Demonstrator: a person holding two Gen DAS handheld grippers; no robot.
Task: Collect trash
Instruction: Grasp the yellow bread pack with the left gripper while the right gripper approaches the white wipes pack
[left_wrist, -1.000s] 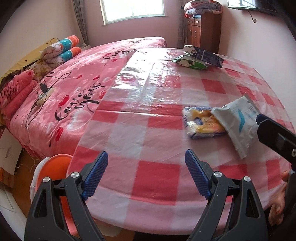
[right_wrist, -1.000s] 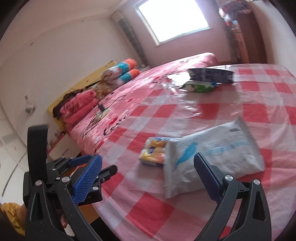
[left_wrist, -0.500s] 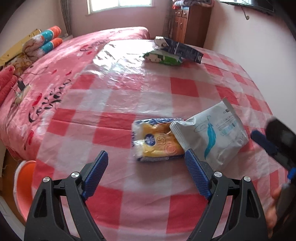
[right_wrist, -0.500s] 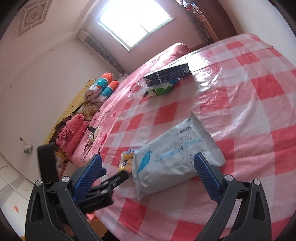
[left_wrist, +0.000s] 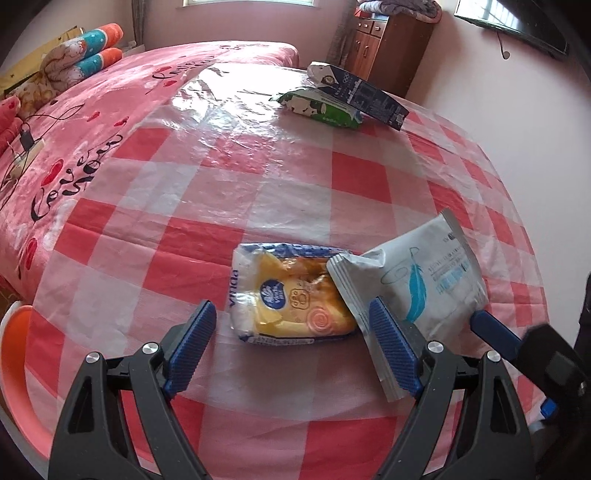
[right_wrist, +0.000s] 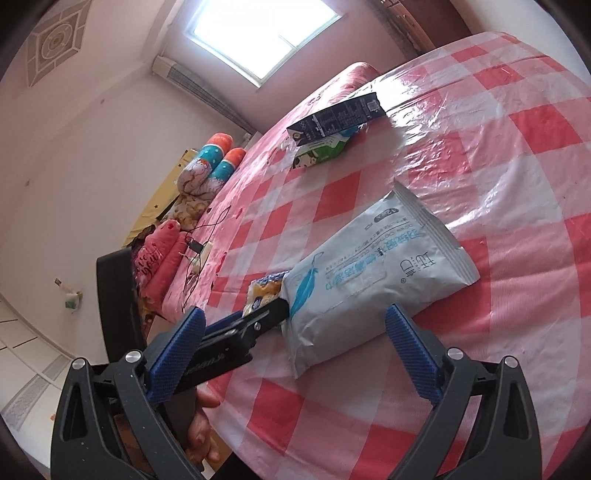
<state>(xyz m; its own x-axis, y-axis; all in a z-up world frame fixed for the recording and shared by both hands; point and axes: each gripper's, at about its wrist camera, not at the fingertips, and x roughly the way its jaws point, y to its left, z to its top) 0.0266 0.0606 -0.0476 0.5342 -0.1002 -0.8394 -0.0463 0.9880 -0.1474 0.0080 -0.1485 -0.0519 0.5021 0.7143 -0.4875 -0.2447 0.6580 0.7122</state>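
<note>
On the red-and-white checked table (left_wrist: 229, 184) lies a yellow tissue packet (left_wrist: 295, 299), partly under a white pouch with a blue feather (left_wrist: 424, 280). My left gripper (left_wrist: 291, 345) is open and hovers over the packet's near edge, one finger on each side. My right gripper (right_wrist: 295, 352) is also open, its fingers on either side of the white pouch (right_wrist: 369, 273), not pressing it. The left gripper (right_wrist: 236, 332) also shows in the right wrist view, beside the yellow packet (right_wrist: 264, 291). A green packet (left_wrist: 321, 107) and a dark blue carton (left_wrist: 362, 92) lie at the far edge.
A bed with a pink cover (left_wrist: 92, 122) runs along the table's left side, with rolled blankets (left_wrist: 85, 48) and a charger cable (left_wrist: 26, 140) on it. An orange stool (left_wrist: 14, 332) stands at the lower left. A wooden cabinet (left_wrist: 388, 40) stands behind the table.
Both grippers have come forward and lower over the table. The yellow packet now sits between the left fingers and the white pouch between the right ones. The right wrist has rolled.
</note>
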